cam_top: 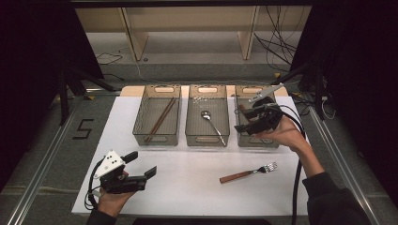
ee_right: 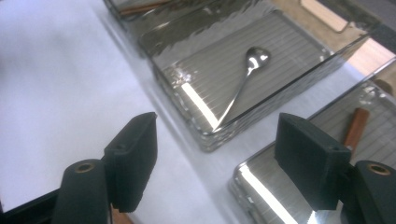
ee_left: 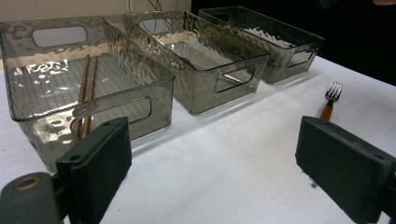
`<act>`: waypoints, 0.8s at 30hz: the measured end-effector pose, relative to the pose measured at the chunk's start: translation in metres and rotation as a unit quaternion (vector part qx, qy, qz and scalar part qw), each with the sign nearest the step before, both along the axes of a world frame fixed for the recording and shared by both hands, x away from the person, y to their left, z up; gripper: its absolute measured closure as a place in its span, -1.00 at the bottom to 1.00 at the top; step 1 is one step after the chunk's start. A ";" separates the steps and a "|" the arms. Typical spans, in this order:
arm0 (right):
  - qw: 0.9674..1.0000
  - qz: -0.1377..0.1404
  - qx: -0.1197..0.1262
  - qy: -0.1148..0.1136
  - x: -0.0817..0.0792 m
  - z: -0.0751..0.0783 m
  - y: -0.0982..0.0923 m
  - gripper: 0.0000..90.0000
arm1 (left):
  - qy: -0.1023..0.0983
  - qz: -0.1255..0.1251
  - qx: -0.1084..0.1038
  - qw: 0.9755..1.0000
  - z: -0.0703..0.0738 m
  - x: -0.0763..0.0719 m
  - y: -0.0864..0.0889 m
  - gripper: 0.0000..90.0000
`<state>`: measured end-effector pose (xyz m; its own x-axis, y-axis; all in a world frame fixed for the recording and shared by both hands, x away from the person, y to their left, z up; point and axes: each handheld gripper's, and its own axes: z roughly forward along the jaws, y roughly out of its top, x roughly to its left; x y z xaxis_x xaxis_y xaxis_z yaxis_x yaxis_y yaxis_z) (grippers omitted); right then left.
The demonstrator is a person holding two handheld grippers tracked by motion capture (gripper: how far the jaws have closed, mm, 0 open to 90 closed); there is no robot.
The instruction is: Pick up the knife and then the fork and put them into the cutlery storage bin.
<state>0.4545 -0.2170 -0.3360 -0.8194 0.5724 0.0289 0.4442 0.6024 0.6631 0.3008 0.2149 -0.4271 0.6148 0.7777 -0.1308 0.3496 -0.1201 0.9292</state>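
My right hand-held gripper (cam_top: 245, 123), jaws apart and empty, hovers over the right bin (cam_top: 256, 140); the left hand-held gripper (cam_top: 141, 168) rests open. Next: fetch the fork (cam_top: 248, 173) lying below it.

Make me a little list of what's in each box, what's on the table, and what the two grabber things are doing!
left bin: chopsticks
middle bin: spoon
right bin: brown-handled utensil, partly hidden
white table: fork, wooden handle
left gripper: jaws open, empty, low over the table
right gripper: jaws open, empty, above the right bin
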 end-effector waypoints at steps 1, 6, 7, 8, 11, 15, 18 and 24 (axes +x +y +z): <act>1.000 0.006 -0.005 -0.001 -0.002 -0.001 0.001 -0.33 | 0.000 0.000 0.000 1.000 0.000 0.000 0.000 -0.77; 0.999 0.029 -0.022 0.001 -0.010 -0.008 0.008 -0.33 | 0.000 0.000 0.000 1.000 0.000 0.000 0.000 -0.77; 0.999 0.033 -0.025 0.000 -0.012 -0.009 0.009 -0.33 | 0.000 0.000 -0.001 1.000 0.000 0.000 -0.001 -0.78; 0.999 0.035 -0.028 0.002 -0.013 -0.010 0.010 -0.33 | 0.000 0.000 0.000 1.000 0.000 0.000 -0.001 -0.78; 0.998 0.050 -0.037 0.001 -0.017 -0.014 0.013 -0.33 | 0.000 0.000 0.000 1.000 0.000 0.000 0.000 -0.78; 0.997 0.066 -0.050 0.003 -0.022 -0.020 0.017 -0.33 | 0.000 0.000 -0.001 1.000 0.000 0.000 0.000 -0.78; 0.994 0.087 -0.061 0.000 -0.027 -0.024 0.022 -0.35 | 0.000 0.000 0.000 1.000 0.000 0.000 0.000 -0.78; 0.989 0.115 -0.089 0.016 -0.037 -0.040 0.032 -0.38 | 0.000 0.000 0.000 1.000 0.000 0.000 0.000 -0.78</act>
